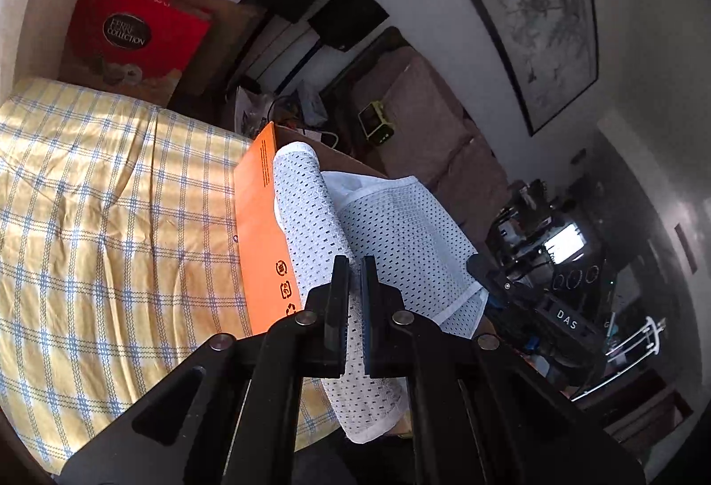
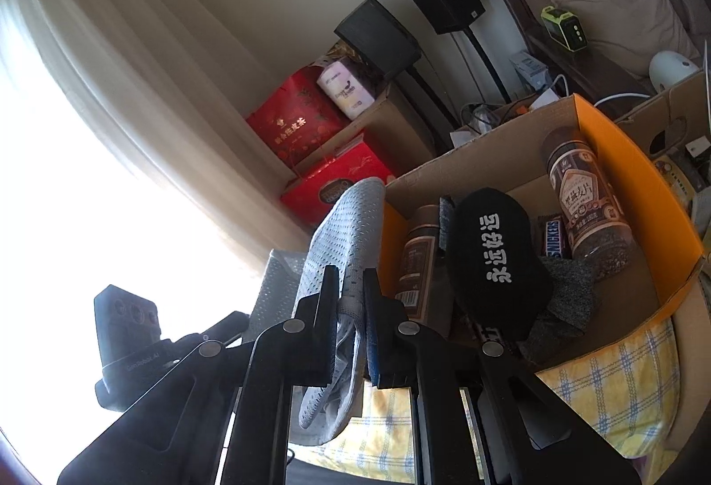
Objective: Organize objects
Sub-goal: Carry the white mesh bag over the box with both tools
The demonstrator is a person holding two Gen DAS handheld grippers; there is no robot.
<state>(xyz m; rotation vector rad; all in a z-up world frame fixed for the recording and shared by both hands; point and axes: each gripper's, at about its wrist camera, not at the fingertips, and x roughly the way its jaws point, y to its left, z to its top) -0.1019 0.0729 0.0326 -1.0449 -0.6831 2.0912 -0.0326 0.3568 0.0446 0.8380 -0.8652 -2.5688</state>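
I'm holding the mesh cloth (image 1: 391, 232) with both grippers, left (image 1: 353, 267) and right (image 2: 351, 278), each nearly closed on it over the box (image 2: 657, 192) rim, and it's risking snagging there or draping outside.

Matte black left gripper (image 1: 354, 269) and right gripper (image 2: 351, 278) (round silver rivets, blue-edged pads)

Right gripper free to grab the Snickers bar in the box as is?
Probably not: the right gripper is shut on the white mesh cloth, and the black sock overlaps the Snickers bar.
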